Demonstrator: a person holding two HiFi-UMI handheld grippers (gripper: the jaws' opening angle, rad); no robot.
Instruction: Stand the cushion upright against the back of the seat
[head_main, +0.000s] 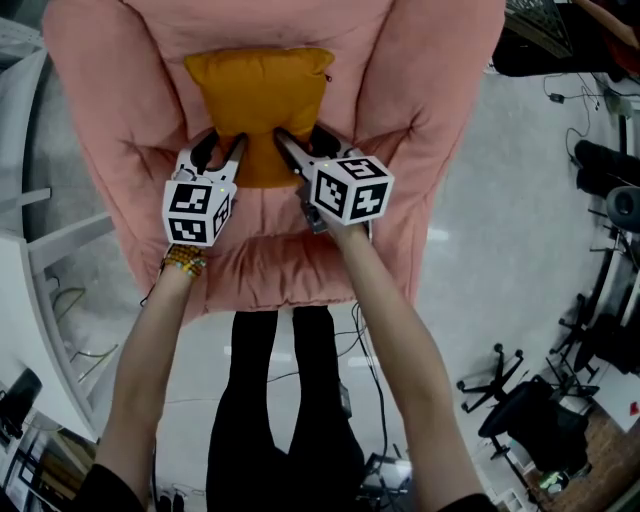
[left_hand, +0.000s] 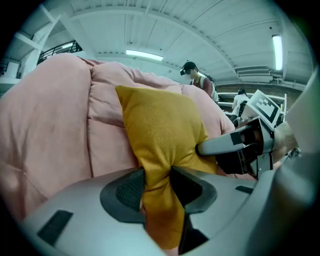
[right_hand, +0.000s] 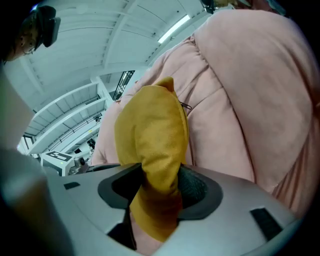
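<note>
A mustard-yellow cushion (head_main: 262, 105) stands against the padded back of a pink armchair (head_main: 420, 110). My left gripper (head_main: 222, 152) pinches its lower left corner, and the fabric bunches between the pads in the left gripper view, where the cushion (left_hand: 160, 135) rises in front of the pink backrest (left_hand: 55, 130). My right gripper (head_main: 300, 150) is shut on the lower right corner. In the right gripper view the cushion (right_hand: 152, 135) is squeezed between the dark pads, with the pink chair (right_hand: 250, 100) behind it. The right gripper also shows in the left gripper view, (left_hand: 225, 144) beside the cushion.
The armchair sits on a pale glossy floor (head_main: 500, 230). Black office chairs (head_main: 520, 400) and cables lie at the right. White shelving (head_main: 40, 300) runs along the left. My own legs (head_main: 290, 400) stand right in front of the seat. People stand far behind the chair (left_hand: 197, 80).
</note>
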